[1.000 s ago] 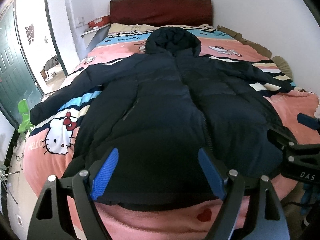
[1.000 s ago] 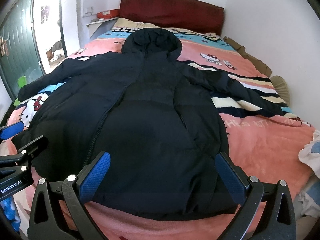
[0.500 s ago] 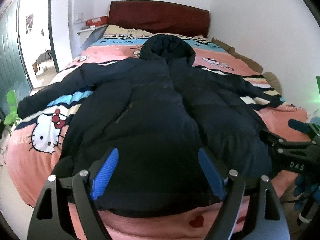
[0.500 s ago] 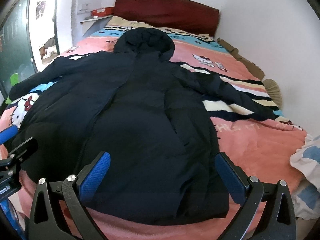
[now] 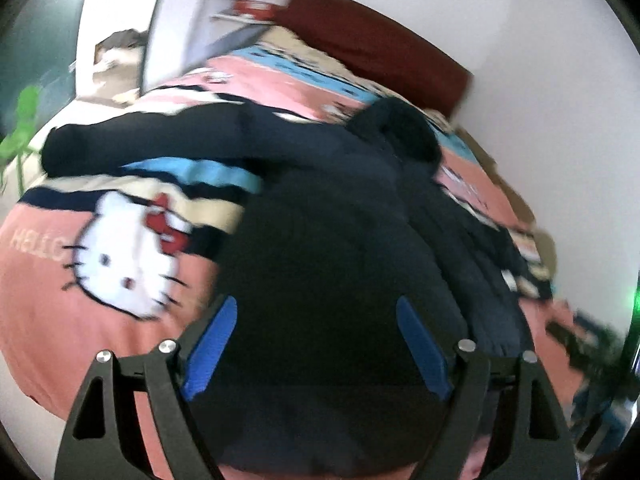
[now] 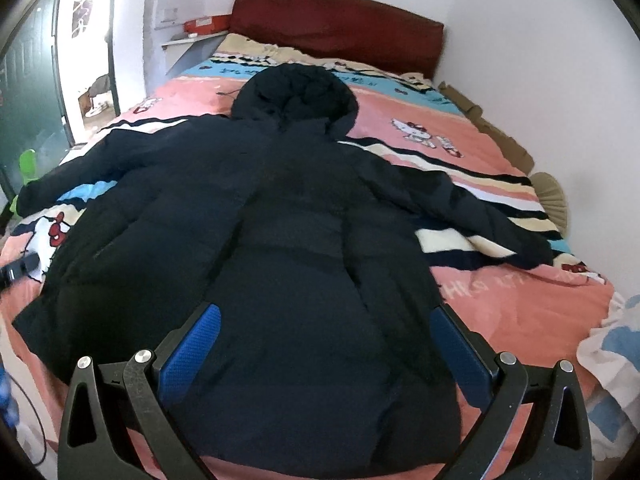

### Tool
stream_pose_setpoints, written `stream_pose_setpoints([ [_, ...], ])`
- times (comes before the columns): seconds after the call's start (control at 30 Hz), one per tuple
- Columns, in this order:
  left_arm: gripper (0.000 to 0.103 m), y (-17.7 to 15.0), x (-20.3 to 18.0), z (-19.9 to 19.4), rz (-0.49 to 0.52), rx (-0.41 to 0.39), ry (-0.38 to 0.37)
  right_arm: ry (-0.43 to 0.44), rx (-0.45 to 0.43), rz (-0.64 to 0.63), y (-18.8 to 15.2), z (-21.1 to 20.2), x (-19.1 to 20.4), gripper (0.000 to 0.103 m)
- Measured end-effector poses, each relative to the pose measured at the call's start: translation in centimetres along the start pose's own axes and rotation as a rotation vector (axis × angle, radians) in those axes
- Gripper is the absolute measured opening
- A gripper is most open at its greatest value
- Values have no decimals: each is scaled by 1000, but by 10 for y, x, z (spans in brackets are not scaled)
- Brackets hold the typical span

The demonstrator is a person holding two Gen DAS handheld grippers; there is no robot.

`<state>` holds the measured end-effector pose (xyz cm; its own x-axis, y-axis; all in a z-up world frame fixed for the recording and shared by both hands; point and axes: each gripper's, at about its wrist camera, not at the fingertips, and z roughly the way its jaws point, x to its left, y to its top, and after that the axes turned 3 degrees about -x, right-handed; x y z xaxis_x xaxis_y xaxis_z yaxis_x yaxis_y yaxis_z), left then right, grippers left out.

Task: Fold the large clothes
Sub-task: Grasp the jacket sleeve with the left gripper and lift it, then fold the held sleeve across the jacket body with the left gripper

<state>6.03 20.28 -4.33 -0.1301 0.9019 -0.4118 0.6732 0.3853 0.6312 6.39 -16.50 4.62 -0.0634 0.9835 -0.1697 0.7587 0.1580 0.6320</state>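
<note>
The large dark navy hooded puffer coat (image 6: 288,240) lay spread flat and face up on the bed covered by a pink cartoon-cat blanket (image 6: 500,304), its hood (image 6: 294,100) pointing toward the dark red headboard (image 6: 340,28) and its hem at the foot end, nearest the cameras. Both sleeves were stretched out from the body of the coat, one (image 6: 460,208) toward the white wall side and the other (image 5: 160,140) toward the doorway side; laid out like this, the garment probably sat ready for a first fold, with none yet made.

The right tool (image 6: 324,352) hung over the hem of the coat, its blue-padded fingers (image 6: 192,352) wide apart and holding nothing, seemingly lined up to take the bottom edge. The left tool (image 5: 316,352) was likewise spread apart and empty, over the coat's hem corner on the doorway side; its view was blurred and tilted, so how close it sat to the fabric could not be told.

Beyond the coat, a white and blue cloth bundle (image 6: 612,344) lay at the bed's wall-side corner.
</note>
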Motion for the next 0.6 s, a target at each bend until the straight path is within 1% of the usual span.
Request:
stream_pose_setpoints([
  [0.07, 82, 12, 26, 1, -54, -13, 17, 6, 12, -2, 4, 4, 5, 102],
  [0.13, 82, 25, 56, 0, -122, -38, 32, 5, 20, -13, 8, 8, 12, 102],
  [0.2, 82, 37, 81, 0, -170, -65, 50, -3, 27, -34, 11, 11, 19, 102],
  [0.37, 82, 79, 163, 12, -376, -148, 59, -10, 38, -48, 21, 17, 28, 102],
  [0.4, 82, 85, 177, 16, -409, -157, 53, -15, 38, -49, 23, 18, 28, 102],
  [0.47, 82, 98, 210, 29, -502, -170, 13, -25, 38, -51, 25, 19, 28, 102],
  [0.6, 82, 110, 258, 52, -674, -212, -30, -51, 49, -54, 30, 24, 26, 102],
])
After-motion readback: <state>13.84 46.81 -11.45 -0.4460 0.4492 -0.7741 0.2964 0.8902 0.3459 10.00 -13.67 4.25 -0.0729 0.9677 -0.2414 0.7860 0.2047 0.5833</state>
